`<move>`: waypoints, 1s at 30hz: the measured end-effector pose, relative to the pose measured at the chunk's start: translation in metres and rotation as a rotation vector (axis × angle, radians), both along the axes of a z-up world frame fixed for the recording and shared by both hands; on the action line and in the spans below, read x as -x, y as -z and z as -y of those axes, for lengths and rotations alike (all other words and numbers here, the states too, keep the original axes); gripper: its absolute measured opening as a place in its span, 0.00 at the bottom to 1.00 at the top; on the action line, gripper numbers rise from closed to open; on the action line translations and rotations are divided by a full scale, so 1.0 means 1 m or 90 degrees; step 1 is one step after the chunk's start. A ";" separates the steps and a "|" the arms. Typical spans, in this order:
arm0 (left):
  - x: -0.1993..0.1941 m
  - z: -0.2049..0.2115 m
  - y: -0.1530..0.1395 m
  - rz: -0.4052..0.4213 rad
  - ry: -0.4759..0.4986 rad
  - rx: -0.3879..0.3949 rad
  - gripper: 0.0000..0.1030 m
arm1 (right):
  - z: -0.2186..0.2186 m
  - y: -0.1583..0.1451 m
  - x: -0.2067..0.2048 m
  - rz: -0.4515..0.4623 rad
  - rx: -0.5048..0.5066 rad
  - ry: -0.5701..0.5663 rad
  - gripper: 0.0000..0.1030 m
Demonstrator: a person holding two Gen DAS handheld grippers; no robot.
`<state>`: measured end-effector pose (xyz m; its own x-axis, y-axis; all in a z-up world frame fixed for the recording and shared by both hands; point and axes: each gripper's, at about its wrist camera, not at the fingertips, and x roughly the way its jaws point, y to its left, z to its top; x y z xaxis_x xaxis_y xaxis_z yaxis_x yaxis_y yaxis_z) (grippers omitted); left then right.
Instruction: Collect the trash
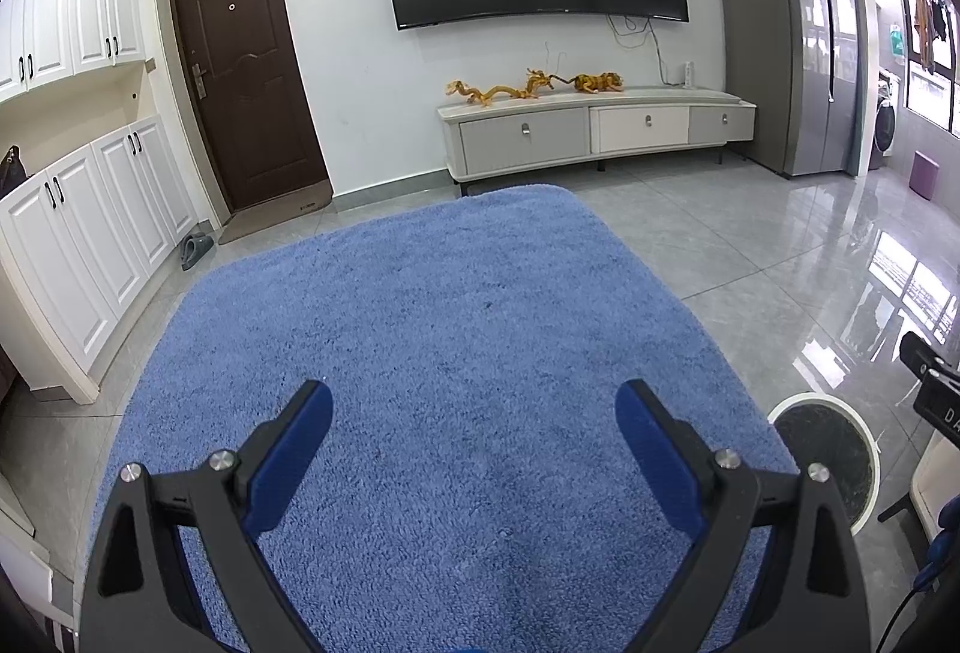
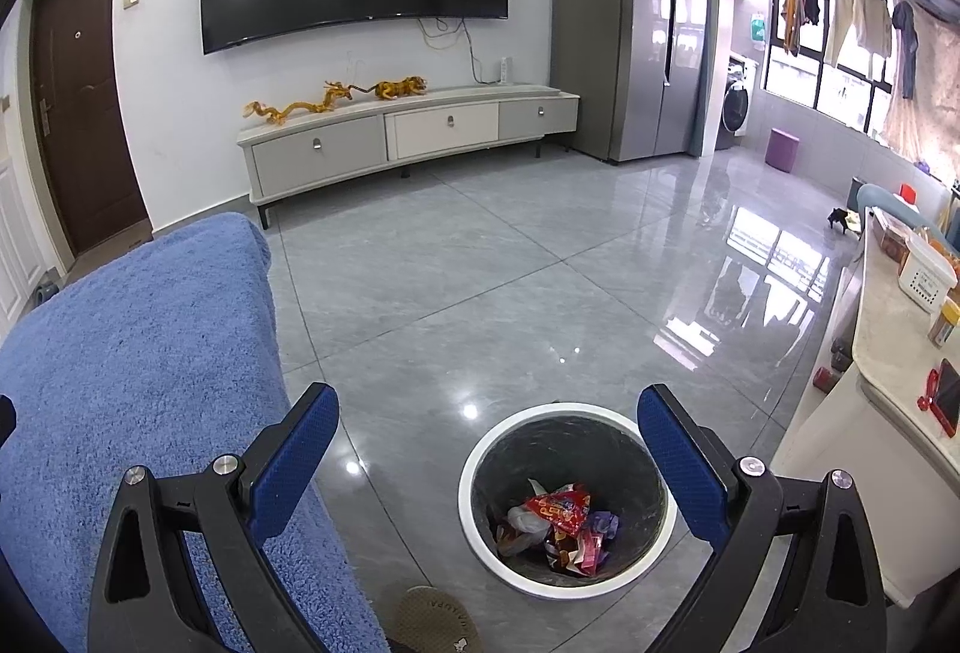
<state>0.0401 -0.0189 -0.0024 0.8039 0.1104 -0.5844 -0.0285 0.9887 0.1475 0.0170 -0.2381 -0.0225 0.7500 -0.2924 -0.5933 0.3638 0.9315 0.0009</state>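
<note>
A round white-rimmed trash bin (image 2: 474,491) stands on the grey floor in the right wrist view, with a red snack wrapper (image 2: 558,512) and other crumpled wrappers lying inside. My right gripper (image 2: 487,404) is open and empty above and just left of the bin. My left gripper (image 1: 474,401) is open and empty over the blue fuzzy cover (image 1: 432,329), which shows no trash. The bin also shows at the right edge of the left wrist view (image 1: 864,449).
The blue cover (image 2: 132,353) lies left of the bin. A white counter (image 2: 888,389) with boxes and a phone stands at the right. A slipper (image 2: 432,620) lies near the bin. A TV console (image 2: 408,131), a fridge (image 2: 630,23) and white cabinets (image 1: 90,209) line the walls.
</note>
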 end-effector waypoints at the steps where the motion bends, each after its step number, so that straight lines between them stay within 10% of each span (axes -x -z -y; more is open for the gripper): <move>1: 0.000 0.000 0.000 0.000 0.001 0.000 0.93 | 0.000 0.000 0.000 0.000 0.000 0.000 0.96; 30: -0.002 -0.002 0.010 -0.020 0.007 0.019 0.93 | 0.000 -0.001 0.000 0.000 0.001 0.001 0.96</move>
<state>0.0421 -0.0172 -0.0123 0.7859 0.0834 -0.6128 -0.0128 0.9928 0.1187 0.0172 -0.2381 -0.0215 0.7490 -0.2947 -0.5934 0.3660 0.9306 -0.0002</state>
